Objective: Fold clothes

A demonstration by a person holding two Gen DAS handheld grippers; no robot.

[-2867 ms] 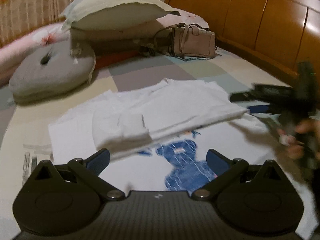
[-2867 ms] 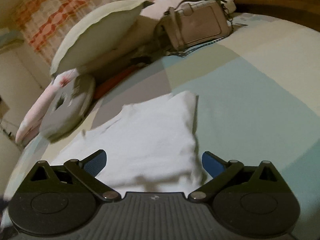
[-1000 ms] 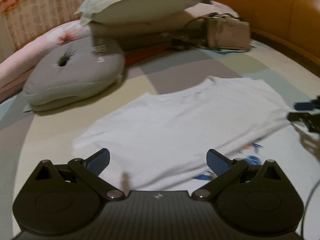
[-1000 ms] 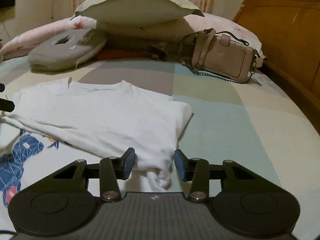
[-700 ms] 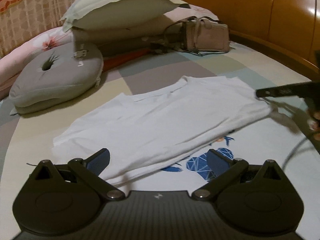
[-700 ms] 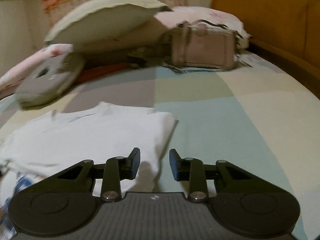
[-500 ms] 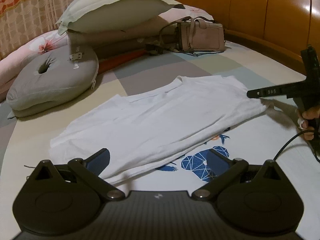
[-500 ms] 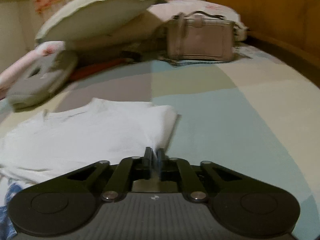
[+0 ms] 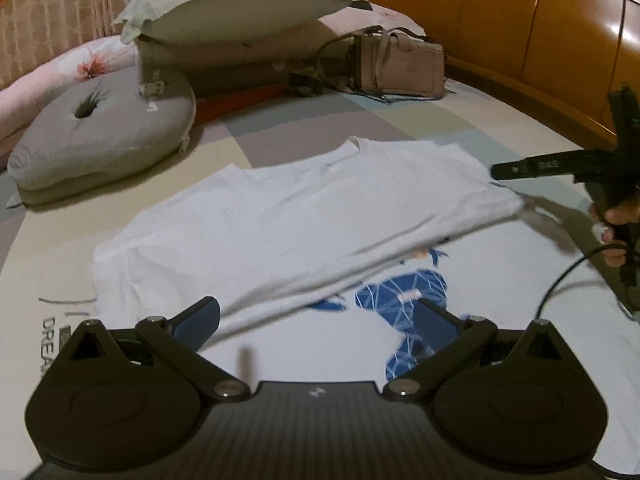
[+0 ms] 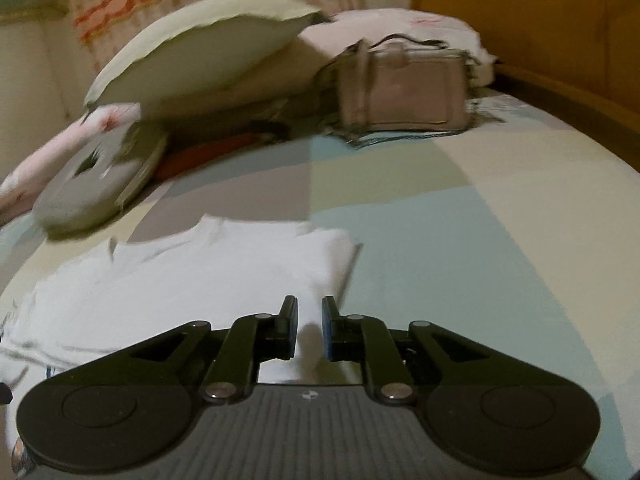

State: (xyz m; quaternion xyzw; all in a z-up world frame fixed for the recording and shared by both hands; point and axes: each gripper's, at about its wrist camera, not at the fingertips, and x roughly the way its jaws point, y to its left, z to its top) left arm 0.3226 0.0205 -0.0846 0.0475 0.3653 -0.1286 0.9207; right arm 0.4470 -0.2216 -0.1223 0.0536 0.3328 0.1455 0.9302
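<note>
A white T-shirt (image 9: 320,216) with a blue print (image 9: 400,292) lies on the bed, its top half folded down over the print. My left gripper (image 9: 316,312) is open, its fingers wide apart just above the shirt's near part, holding nothing. My right gripper (image 10: 310,308) is at the fold's right corner (image 10: 332,248); its jaws are opening and stand a narrow gap apart, with white cloth showing between them. In the left wrist view the right gripper (image 9: 498,171) touches the shirt's right edge, with a hand (image 9: 616,220) on its handle.
At the back lie a grey ring cushion (image 9: 100,136), a pale pillow (image 9: 232,4) and a beige handbag (image 9: 400,68). The wooden headboard (image 9: 540,32) runs along the right. A black cable (image 9: 560,280) trails over the shirt's right side.
The right gripper's jaws closed fully at the shirt's right corner, then parted a little. Both grippers drifted sideways a little.
</note>
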